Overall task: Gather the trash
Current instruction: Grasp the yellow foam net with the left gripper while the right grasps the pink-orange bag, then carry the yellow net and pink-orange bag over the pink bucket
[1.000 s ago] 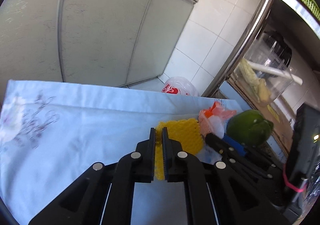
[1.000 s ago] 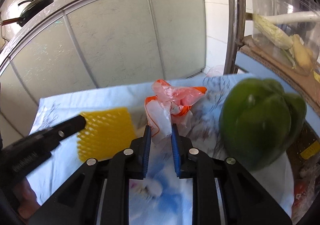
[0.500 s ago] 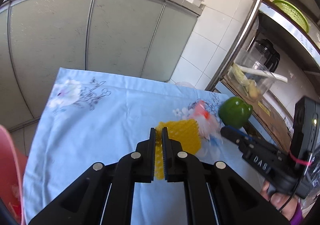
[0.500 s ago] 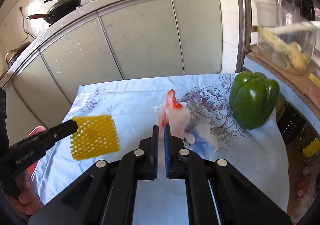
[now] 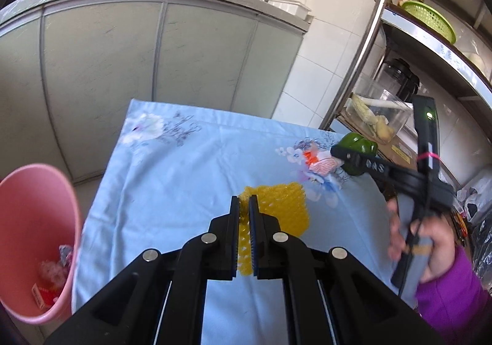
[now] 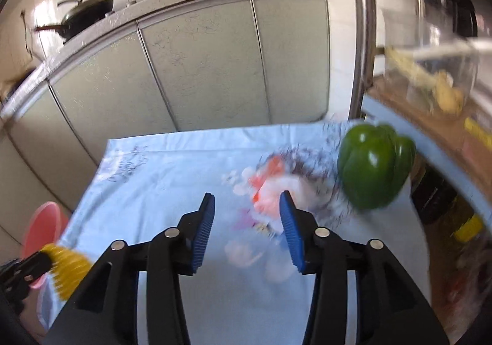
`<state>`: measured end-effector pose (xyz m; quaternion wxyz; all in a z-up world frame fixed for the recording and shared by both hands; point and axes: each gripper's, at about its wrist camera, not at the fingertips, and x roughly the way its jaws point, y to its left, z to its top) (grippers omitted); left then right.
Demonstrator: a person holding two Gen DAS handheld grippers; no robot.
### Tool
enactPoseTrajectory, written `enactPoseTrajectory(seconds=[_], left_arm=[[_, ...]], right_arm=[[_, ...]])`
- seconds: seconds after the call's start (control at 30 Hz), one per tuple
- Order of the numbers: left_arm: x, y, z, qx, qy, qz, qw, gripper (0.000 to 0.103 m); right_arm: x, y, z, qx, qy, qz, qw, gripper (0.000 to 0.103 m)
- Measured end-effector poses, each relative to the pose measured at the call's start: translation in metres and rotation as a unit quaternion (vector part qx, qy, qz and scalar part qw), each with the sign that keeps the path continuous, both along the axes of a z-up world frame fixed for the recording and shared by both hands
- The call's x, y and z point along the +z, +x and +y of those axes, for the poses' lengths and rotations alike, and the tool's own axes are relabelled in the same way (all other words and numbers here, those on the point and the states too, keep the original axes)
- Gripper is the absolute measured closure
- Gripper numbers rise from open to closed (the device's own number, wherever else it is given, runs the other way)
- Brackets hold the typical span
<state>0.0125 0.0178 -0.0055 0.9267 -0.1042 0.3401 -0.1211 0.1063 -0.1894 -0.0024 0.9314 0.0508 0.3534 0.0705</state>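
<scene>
**Left wrist view: foam net held, wrapper let go**

Left wrist view shows the tabletop, under a pale blue flowered cloth, spreading ahead of and below the left claw. The pink bin stands off the tabletop's edge, to that claw's left and lower, its mouth open upward, likely so trash can be dropped in; some scraps already lie inside. A green pepper sits ahead and to the right of the right claw; being food, it is probably not meant for the bin. The yellow foam net is pinched by one edge between the left claw's shut jaws and hangs clear of the cloth, a grip that suits carrying it to the bin. The right claw's jaws are opening with nothing pressed between them; the red-and-white plastic wrapper lies on the cloth just ahead, blurred, near the pepper.
</scene>
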Motion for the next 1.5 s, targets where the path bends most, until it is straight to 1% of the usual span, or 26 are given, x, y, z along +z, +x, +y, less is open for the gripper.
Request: enactPoseTrajectory(seconds=[0.1,0.23,0.33,0.37,0.4,0.43,0.47,0.53,0.67,0.77,0.97,1.2,1.4,1.5], left_arm=[[-0.002,-0.006,0.011,0.009,0.0,0.003,1.0,0.098],[-0.002,-0.01,0.023,0.021,-0.001,0.004,0.9998,0.098],[-0.001,-0.015,0.033,0.035,0.003,0.004,0.9994,0.098],[0.0,-0.018,0.037,0.04,0.003,0.002,0.9992,0.098],[0.002,-0.019,0.04,0.043,0.002,0.0,0.9991,0.098],[0.003,-0.022,0.044,0.048,0.003,-0.002,0.9989,0.098],[0.003,-0.024,0.047,0.052,0.002,-0.004,0.9987,0.098],[0.003,-0.027,0.053,0.058,0.003,-0.004,0.9983,0.098],[0.007,-0.035,0.062,0.069,0.0,-0.009,0.9976,0.098],[0.011,-0.043,0.067,0.074,-0.001,-0.017,0.9971,0.098],[0.025,-0.064,0.078,0.087,-0.002,-0.038,0.9955,0.098],[0.038,-0.091,0.094,0.107,0.001,-0.061,0.9924,0.098],[0.047,-0.109,0.116,0.132,-0.001,-0.074,0.9885,0.098],[0.049,-0.118,0.132,0.148,-0.004,-0.079,0.9858,0.098]], right_arm=[[-0.005,0.022,0.005,0.005,-0.035,0.008,0.999,0.054],[-0.025,0.047,0.005,-0.008,-0.082,0.039,0.996,0.054],[-0.042,0.054,0.004,-0.009,-0.101,0.066,0.993,0.054],[-0.045,0.052,0.004,-0.009,-0.108,0.064,0.992,0.054],[-0.044,0.048,0.003,-0.003,-0.104,0.058,0.993,0.055],[-0.041,0.044,0.001,0.003,-0.09,0.05,0.995,0.066],[-0.039,0.041,0.0,0.005,-0.08,0.049,0.996,0.069],[-0.036,0.034,-0.004,0.009,-0.051,0.051,0.997,0.072],[-0.026,0.015,-0.001,0.014,-0.025,0.036,0.999,0.073],[-0.015,-0.006,0.004,0.028,-0.007,0.026,0.999,0.073],[0.012,-0.046,0.029,0.074,0.016,-0.001,0.997,0.073],[0.038,-0.081,0.076,0.144,0.018,-0.034,0.989,0.073],[0.055,-0.101,0.115,0.193,0.023,-0.046,0.98,0.073],[0.06,-0.106,0.13,0.213,0.036,-0.043,0.975,0.073]])
